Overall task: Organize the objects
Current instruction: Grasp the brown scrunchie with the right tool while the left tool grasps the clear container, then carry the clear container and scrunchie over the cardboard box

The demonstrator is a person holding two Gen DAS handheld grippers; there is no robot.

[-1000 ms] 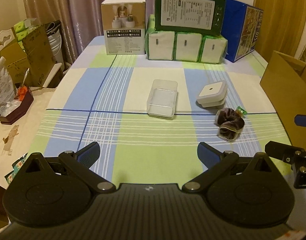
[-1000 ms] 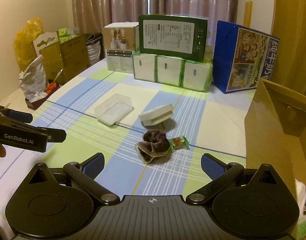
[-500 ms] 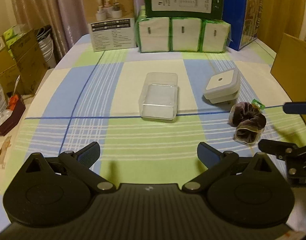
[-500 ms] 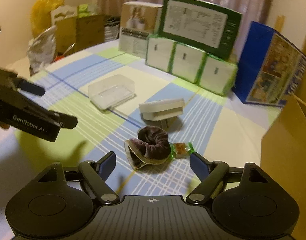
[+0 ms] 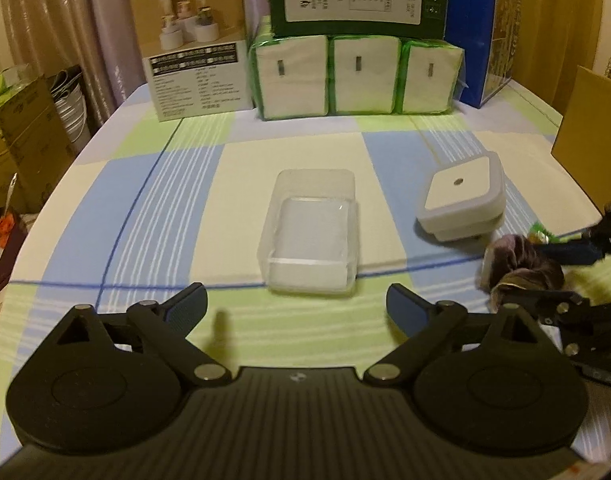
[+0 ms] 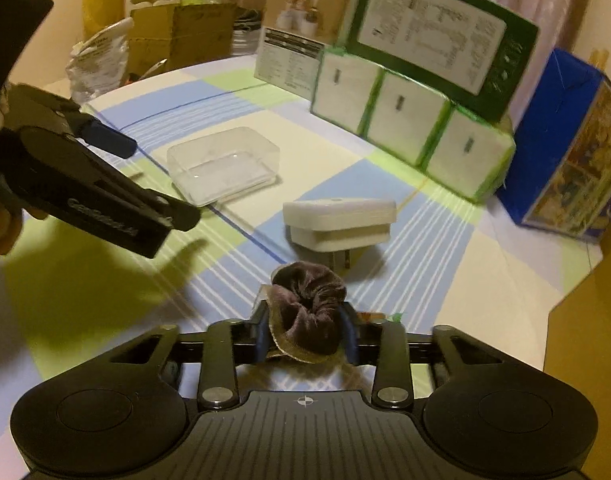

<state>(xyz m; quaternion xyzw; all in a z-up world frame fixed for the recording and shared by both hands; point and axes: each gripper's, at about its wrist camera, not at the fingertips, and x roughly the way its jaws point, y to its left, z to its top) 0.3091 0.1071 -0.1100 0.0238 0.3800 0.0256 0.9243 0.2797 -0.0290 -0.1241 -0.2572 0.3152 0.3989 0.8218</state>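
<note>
The right wrist view is the one that actually shows the grab: the right tool point(image 6: 305, 332) has its blue pads pinched in on the dark brown velvet scrunchie point(image 6: 305, 312), which bulges up between them, low over the checked tabletop point(image 6: 445, 248). From the left wrist view you only catch that same scrunchie point(image 5: 521, 264) at the far right edge with one blue finger of the right tool point(image 5: 545, 276) lying over it, so the squeeze itself isn't readable there.

The left tool point(image 5: 295, 306) is spread wide with nothing in it, hovering over the green patch of the tabletop point(image 5: 185, 184), and the clear plastic box point(image 5: 311, 236) sits straight ahead, just beyond the fingertips. In the right view that left tool point(image 6: 117, 184) juts in from the left, angled down toward the clear plastic box point(image 6: 221, 164), with a bit of the person's hand point(image 6: 1, 224) showing behind it.

The white plug-in night light point(image 6: 339, 220) stands just past the scrunchie, prongs down, and a small green-wrapped candy point(image 6: 379, 315) pokes out right beside the right tool. In the left view the night light point(image 5: 461, 204) is tilted, its top face toward the camera. Tissue packs point(image 5: 355, 76) and boxes line the far edge.
</note>
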